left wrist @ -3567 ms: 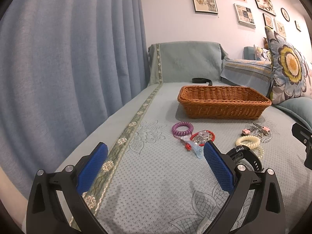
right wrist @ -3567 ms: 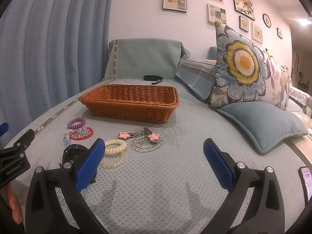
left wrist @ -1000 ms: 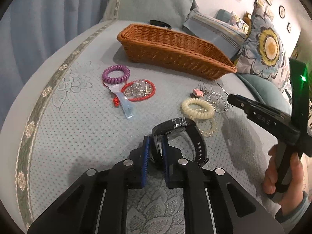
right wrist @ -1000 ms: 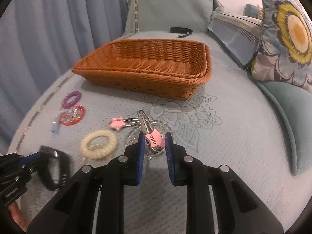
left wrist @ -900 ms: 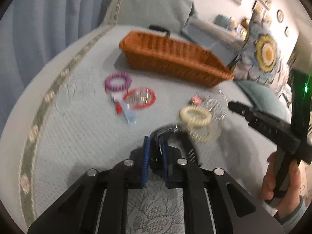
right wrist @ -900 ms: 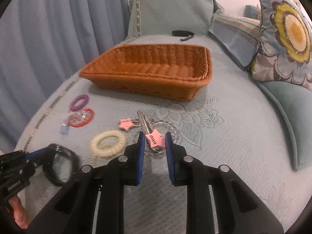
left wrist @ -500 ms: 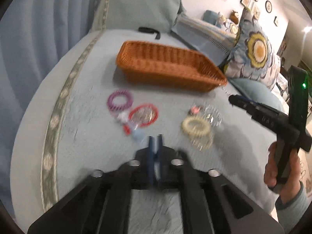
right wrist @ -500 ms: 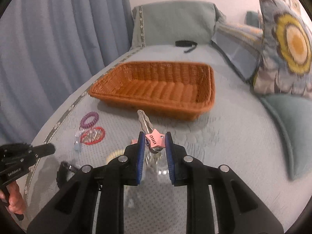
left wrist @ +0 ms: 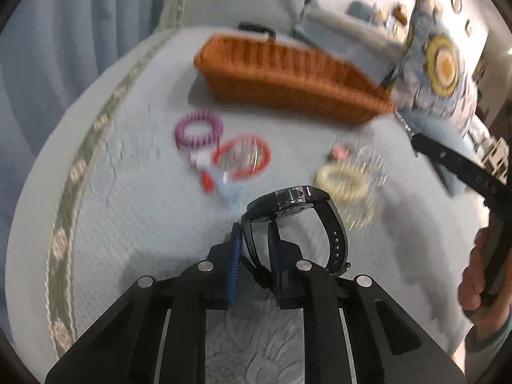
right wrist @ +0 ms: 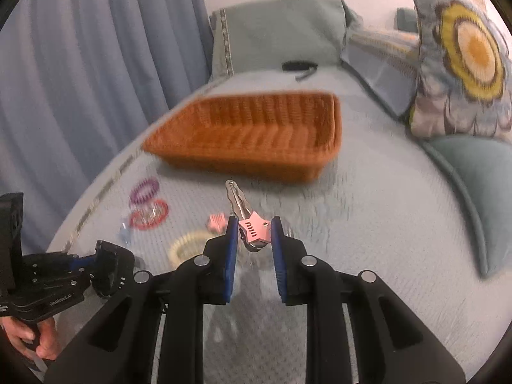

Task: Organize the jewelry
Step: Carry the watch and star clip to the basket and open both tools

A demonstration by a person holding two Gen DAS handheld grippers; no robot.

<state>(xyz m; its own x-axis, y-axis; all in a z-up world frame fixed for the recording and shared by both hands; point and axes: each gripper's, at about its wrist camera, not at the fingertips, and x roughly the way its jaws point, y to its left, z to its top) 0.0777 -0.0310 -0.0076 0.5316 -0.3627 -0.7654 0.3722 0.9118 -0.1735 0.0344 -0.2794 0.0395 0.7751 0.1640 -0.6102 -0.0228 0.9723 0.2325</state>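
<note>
My left gripper [left wrist: 253,231] is shut on the strap of a black watch [left wrist: 289,199] and holds it above the bed cover. My right gripper [right wrist: 254,224] is shut on a pink star hair clip [right wrist: 253,228], lifted above the cover in front of the brown wicker basket [right wrist: 332,134]. The basket [left wrist: 288,73] lies at the back in the left wrist view. On the cover lie a purple coil tie [left wrist: 198,128], a red ring [left wrist: 244,156], a cream coil tie [left wrist: 342,180], a clear bead bracelet [left wrist: 372,166] and a second pink star clip [right wrist: 217,221].
A blue curtain [right wrist: 80,80] hangs on the left. A flowered cushion [right wrist: 464,48] and a teal cushion [right wrist: 473,176] lie on the right. A black band [right wrist: 297,65] lies behind the basket. A small blue clip [left wrist: 230,192] lies near the red ring.
Both grippers closed on their items and lifted them off the cover. Both have moved toward the basket, and the views are blurred by motion.
</note>
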